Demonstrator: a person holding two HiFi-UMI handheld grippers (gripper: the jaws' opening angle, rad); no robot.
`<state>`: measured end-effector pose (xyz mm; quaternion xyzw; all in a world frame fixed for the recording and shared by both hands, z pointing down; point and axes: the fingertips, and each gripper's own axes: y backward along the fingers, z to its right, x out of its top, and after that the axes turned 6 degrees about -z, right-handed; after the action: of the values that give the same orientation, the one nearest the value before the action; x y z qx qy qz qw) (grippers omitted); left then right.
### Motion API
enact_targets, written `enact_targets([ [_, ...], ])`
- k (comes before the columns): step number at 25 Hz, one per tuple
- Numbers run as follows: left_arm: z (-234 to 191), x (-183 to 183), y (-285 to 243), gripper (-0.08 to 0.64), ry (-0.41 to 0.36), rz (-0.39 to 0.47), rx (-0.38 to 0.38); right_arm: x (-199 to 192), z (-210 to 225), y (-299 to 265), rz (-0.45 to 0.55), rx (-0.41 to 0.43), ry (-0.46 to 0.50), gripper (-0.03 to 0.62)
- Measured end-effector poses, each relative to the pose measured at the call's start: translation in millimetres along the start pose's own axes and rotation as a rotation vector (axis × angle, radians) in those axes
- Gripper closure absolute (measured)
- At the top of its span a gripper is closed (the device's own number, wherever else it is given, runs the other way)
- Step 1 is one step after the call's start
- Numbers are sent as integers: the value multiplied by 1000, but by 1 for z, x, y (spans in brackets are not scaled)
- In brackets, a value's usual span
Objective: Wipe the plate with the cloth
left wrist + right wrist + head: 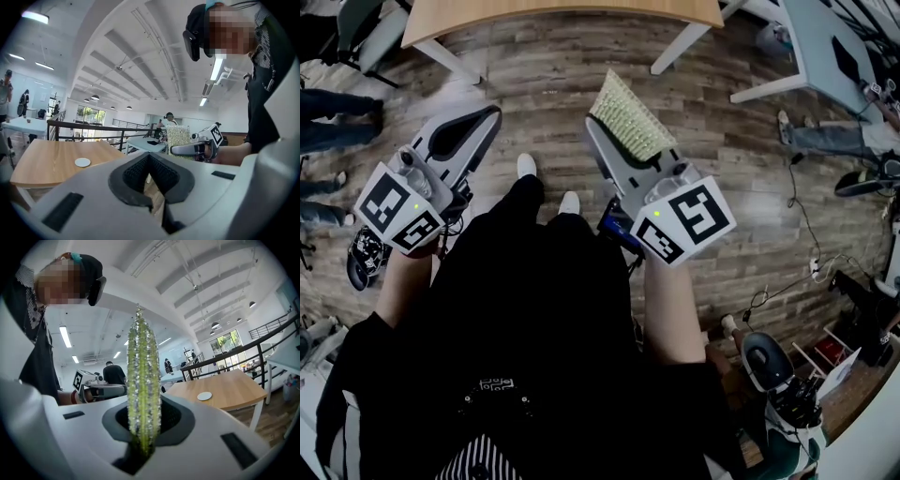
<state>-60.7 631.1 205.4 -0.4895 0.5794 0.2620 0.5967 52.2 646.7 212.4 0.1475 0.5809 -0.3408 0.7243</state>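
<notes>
Cloth (pixel 630 117): yellow-green, coarse and glittery in texture. It is pinched in the right gripper (pixel 605 133), whose two jaws are pressed onto its lower edge. In the right gripper view the cloth (pixel 143 380) rises edge-on as a narrow upright strip from between the dark pads. In the head view it fans out past the jaw tips, over the plank floor (pixel 544 84).

Plate (pixel 204 396): small, white, round. It lies flat on a light wooden table (pixel 229 397), well apart from both grippers, with nothing touching it. In the left gripper view the plate (pixel 82 162) sits near the middle of the tabletop (pixel 47 166). The head view shows only the table's near edge (pixel 562 11) along the top, and the plate is not seen there.

Left gripper (pixel 492 112): jaws pressed together, nothing between them. Its own view shows the dark pads meeting at the base of a V-shaped notch (pixel 150 187). It is held at the person's left, level with the right gripper and apart from the cloth.

Cross views: the right gripper with the cloth (pixel 178 136) appears beyond the left jaws, and the left gripper (pixel 101 390) appears to the left of the cloth strip.

Person: standing and holding one gripper in each hand, with white shoes (pixel 527 165) on the floor between the two grippers.
</notes>
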Motion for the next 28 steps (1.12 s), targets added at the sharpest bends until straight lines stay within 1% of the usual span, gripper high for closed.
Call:
enact_targets([
  [3, -24, 5, -8, 566, -3, 22, -47, 5, 8, -18, -7, -17, -16, 545],
  [5, -40, 12, -15, 566, -12, 37, -74, 10, 12, -31, -15, -21, -2, 545],
  [7, -54, 20, -23, 566, -22, 47, -105, 17, 19, -39, -21, -44, 12, 545],
  [11, -84, 40, -38, 566, -47, 67, -167, 41, 38, -59, 7, -80, -18, 545],
  [15, -124, 37, -49, 566, -62, 59, -233, 50, 45, -99, -2, -129, -24, 545],
  [18, -163, 50, -45, 566, -51, 69, -234, 63, 47, -131, -19, -160, -29, 545],
  [22, -192, 77, -42, 566, -55, 62, -236, 92, 48, -154, -32, -173, -34, 545],
  [25, -213, 83, -42, 566, -38, 71, -251, 104, 54, -175, -47, -178, -29, 545],
  [28, -241, 83, -37, 566, -31, 81, -252, 111, 55, -205, -48, -168, -46, 545],
])
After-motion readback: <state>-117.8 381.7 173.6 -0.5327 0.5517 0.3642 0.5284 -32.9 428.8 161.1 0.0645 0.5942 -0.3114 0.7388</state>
